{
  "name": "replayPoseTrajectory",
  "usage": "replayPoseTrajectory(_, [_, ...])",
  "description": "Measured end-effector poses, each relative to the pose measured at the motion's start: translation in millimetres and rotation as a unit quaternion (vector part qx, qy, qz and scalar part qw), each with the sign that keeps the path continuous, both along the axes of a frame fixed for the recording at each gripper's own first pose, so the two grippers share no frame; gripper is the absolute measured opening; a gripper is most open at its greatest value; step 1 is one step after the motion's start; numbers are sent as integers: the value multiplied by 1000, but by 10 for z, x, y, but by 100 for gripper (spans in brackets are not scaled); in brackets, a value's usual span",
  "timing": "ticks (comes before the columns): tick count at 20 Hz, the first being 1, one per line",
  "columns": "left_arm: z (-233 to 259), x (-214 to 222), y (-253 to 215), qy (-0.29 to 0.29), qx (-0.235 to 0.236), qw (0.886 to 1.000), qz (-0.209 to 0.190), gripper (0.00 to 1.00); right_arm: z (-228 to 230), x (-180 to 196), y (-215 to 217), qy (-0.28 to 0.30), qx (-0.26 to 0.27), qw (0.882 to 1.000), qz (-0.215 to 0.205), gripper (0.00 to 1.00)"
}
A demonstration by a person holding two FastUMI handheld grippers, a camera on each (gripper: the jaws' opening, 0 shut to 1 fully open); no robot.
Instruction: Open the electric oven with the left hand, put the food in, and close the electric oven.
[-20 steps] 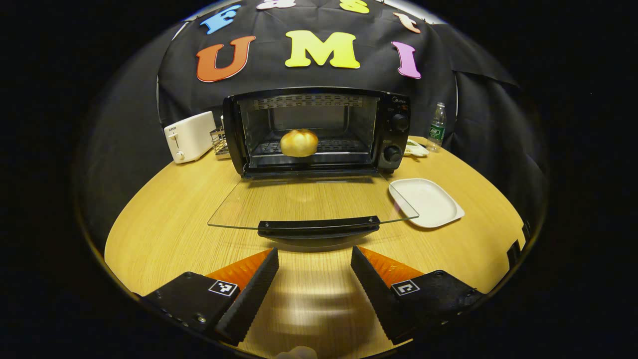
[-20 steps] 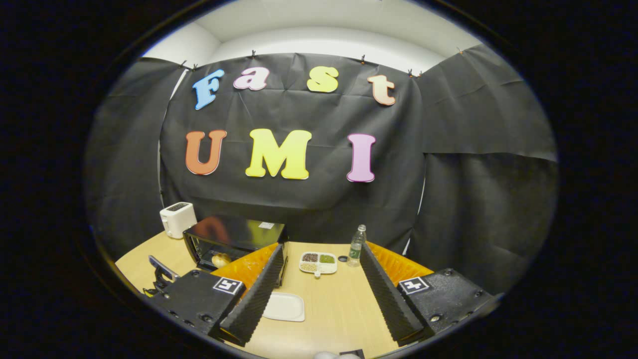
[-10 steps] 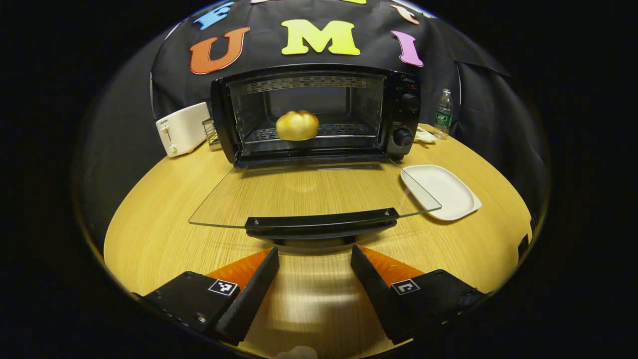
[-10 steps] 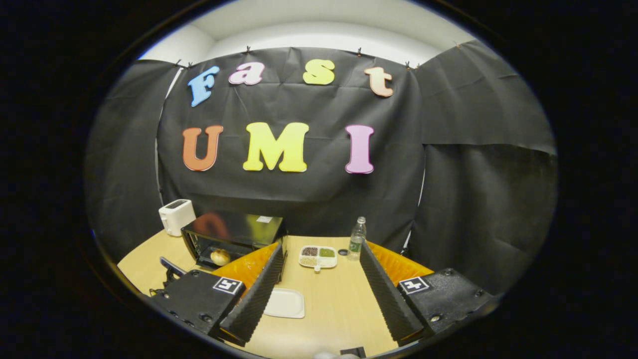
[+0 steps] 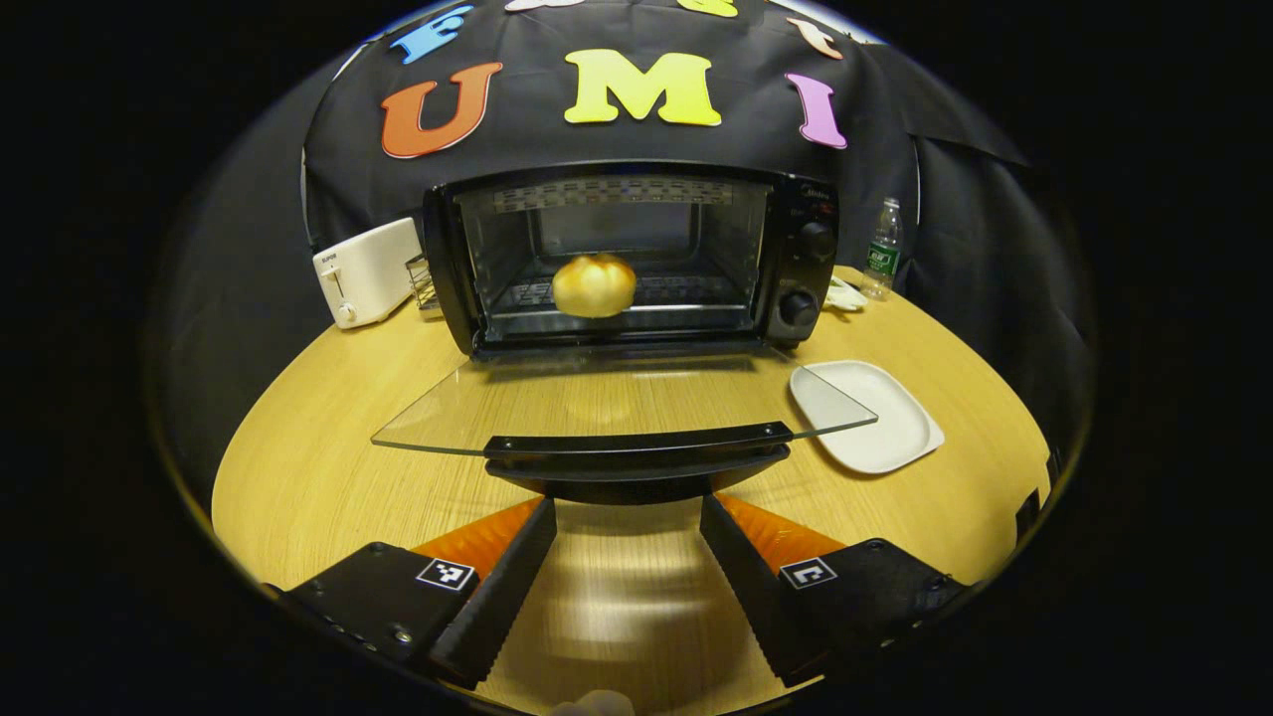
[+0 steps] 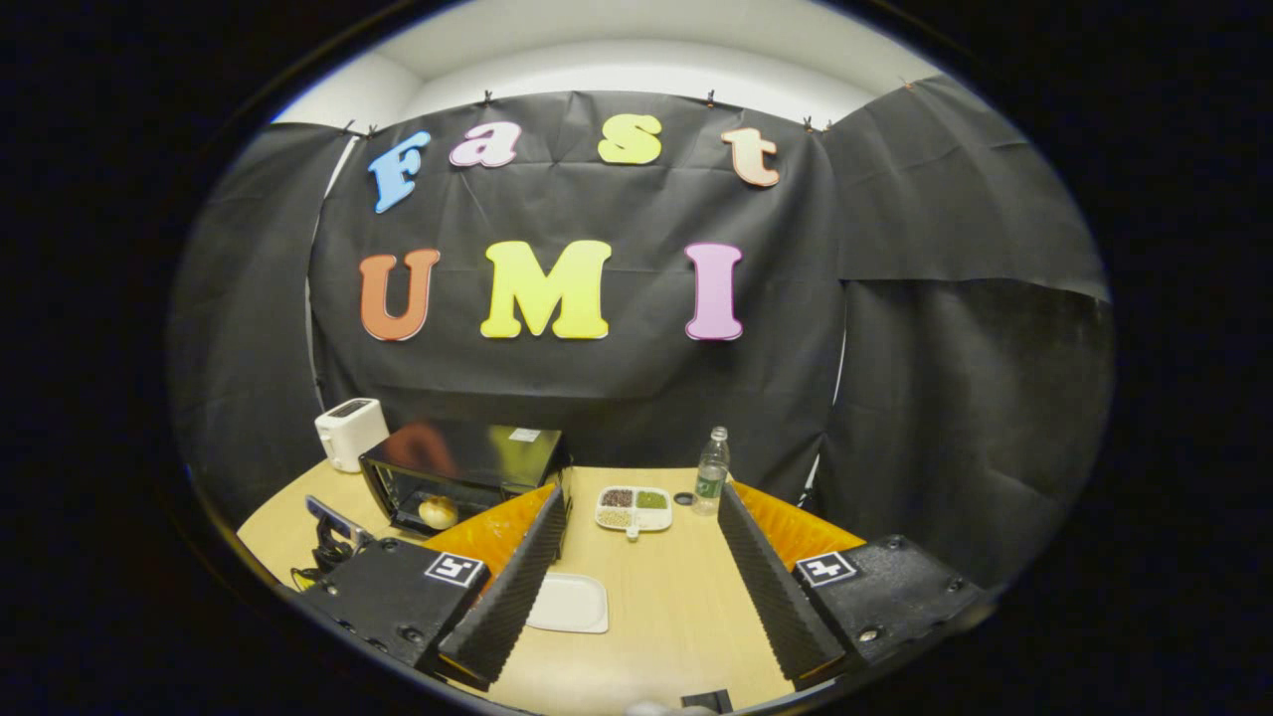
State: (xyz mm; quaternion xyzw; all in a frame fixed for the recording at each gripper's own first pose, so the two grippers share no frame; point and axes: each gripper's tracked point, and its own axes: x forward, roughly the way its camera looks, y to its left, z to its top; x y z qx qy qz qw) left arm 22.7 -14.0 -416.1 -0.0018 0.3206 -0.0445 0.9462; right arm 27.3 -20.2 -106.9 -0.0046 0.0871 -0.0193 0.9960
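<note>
Left gripper view: door handle (image 5: 636,449) sits nearer the fingers than 0.5 s ago, oven (image 5: 629,257) a bit lower in frame. Left gripper (image 5: 627,517) wide, empty, just short of the handle. Glass door (image 5: 557,403) lies flat open over the table (image 5: 318,447); bun (image 5: 594,285) on the rack inside. Plate (image 5: 875,428) right, toaster (image 5: 366,270) left.

Right gripper view: right gripper (image 6: 641,562) wide, empty, high above the table; oven (image 6: 462,472), bun (image 6: 438,512), plate (image 6: 569,603), bottle (image 6: 709,484) below.

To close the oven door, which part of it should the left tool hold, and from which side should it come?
Probably the black handle along the free front edge of the glass door. The door lies flat, hinged at the oven, so the open left tool should come from the front and lift it.
</note>
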Motion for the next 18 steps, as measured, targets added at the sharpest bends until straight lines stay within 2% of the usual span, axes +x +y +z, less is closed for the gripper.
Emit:
replayPoseTrajectory(9, [656,508,73,-63,-7,998,8,96,11,57,-14,1,9,1000,0,97])
replayPoseTrajectory(18, [1022,982,112,-107,-1,994,9,96,-5,99,-65,5,7,1000,-3,97])
